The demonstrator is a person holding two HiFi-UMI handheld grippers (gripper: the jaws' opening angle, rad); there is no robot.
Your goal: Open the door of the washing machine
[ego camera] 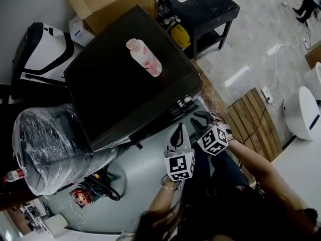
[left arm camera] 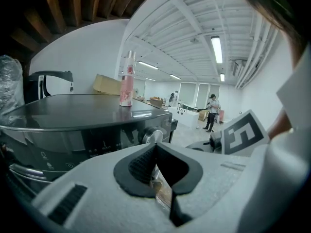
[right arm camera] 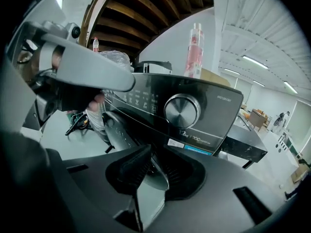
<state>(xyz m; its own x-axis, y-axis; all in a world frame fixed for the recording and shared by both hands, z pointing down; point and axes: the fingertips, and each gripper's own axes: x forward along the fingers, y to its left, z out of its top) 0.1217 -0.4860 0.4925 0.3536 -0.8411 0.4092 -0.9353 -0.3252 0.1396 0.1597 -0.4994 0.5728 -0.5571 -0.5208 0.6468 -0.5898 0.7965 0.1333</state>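
Right hand-held gripper (right arm camera: 158, 152) stands with jaws parted, aimed at the door (right arm camera: 114, 127) of the washing machine (right arm camera: 204, 106) just ahead, ready, I judge, to hook its rim. Left hand-held gripper (left arm camera: 155, 147) hangs alongside, pinched closed and empty.

Straight ahead of the right gripper (right arm camera: 154, 155), the washing machine (right arm camera: 146, 98) has a glossy black, plastic-looking front panel and a knob (right arm camera: 181, 110) of brushed, silvery metal. Its top (ego camera: 125, 84) is smooth, dark and almost mirror-like. On it, beyond the left gripper (left arm camera: 155, 147), stands a clear, shiny plastic bottle (left arm camera: 127, 79). Both grippers have matt grey shells and ribbed black rubbery pads (left arm camera: 140, 165). Off to the left gripper's left, a bundle (ego camera: 47, 149) is wrapped in crinkled glossy film. Farther beyond is matt brown cardboard (ego camera: 113, 4).
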